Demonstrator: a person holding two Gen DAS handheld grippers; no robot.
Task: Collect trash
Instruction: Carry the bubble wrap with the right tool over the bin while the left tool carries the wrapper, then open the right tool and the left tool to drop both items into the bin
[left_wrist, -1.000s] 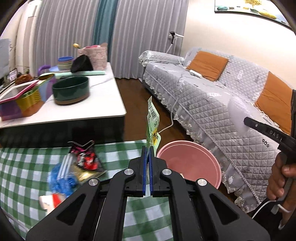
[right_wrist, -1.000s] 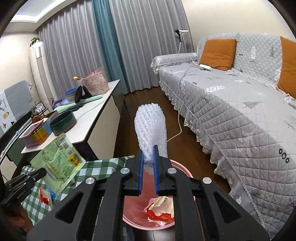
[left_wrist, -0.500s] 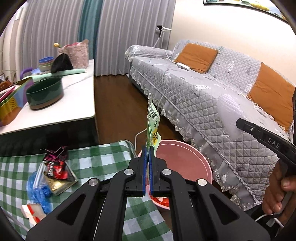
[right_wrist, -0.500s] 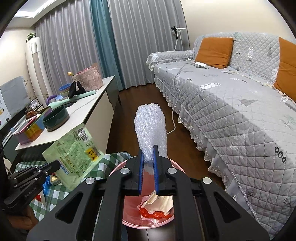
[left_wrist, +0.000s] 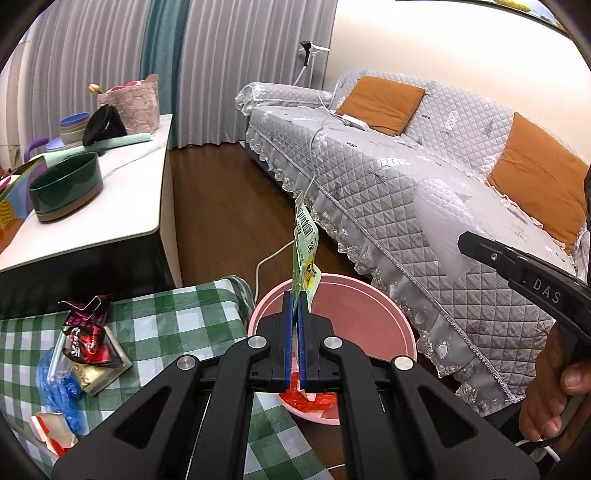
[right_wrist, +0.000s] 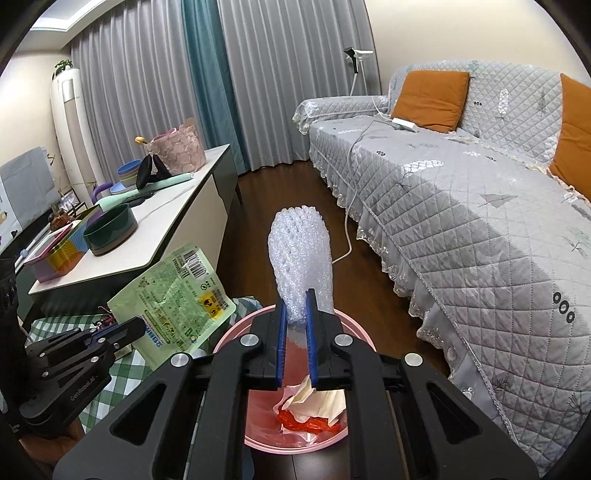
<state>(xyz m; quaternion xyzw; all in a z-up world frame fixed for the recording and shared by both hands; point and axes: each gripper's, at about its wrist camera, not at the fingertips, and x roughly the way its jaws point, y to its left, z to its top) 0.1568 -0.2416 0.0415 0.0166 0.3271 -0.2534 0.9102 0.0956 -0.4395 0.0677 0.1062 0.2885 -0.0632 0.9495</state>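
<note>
Over the pink bin (left_wrist: 373, 314), your left gripper (left_wrist: 294, 299) has its blue pads pressed together on the bottom edge of the green wrapper (left_wrist: 305, 254), which stands upright, edge-on to that camera, barcode at the top. From the right wrist view the same wrapper (right_wrist: 173, 299) hangs flat-faced above the bin's left rim (right_wrist: 236, 328), and the left gripper (right_wrist: 135, 328) holding it sits just left of it. Your right gripper (right_wrist: 295, 306) is nearly closed, clamped on the lower end of the bubble wrap (right_wrist: 301, 258), which rises upright straight above the bin's mouth. Down inside the bin lie crumpled paper (right_wrist: 317, 398) and red plastic (right_wrist: 306, 424). Left of the bin, touching it, the green checked tablecloth (left_wrist: 177, 332) carries more litter: a red-and-black packet (left_wrist: 88, 339) and blue plastic (left_wrist: 55, 387). Far right, the quilted sofa (right_wrist: 480, 229) skirt runs close beside the bin; bare wood floor (left_wrist: 229, 214) opens beyond it.
</note>
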